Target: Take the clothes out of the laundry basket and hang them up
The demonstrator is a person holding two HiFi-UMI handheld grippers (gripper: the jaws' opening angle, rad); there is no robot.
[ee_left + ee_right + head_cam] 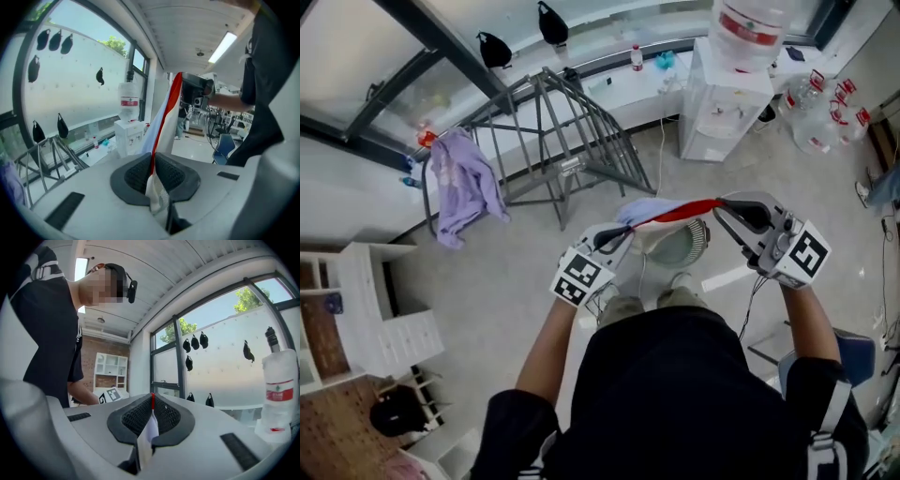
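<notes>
A white and pale-blue garment with a red edge (677, 212) is stretched between my two grippers at chest height. The left gripper (617, 238) is shut on one end, and in the left gripper view the cloth (163, 115) runs up out of the pinched pads (136, 174). The right gripper (727, 208) is shut on the other end; the right gripper view shows the red edge and a white fold (150, 426) clamped between its pads (168, 414). Below the garment the round laundry basket (701, 236) stands on the floor. The grey metal drying rack (553, 131) stands ahead by the window.
A purple garment (461, 184) hangs on the rack's left end. A white water dispenser (720, 94) stands at the right with spare water bottles (817, 117) beside it. White shelving (366, 305) is at the left, and a blue chair (855, 354) at the right.
</notes>
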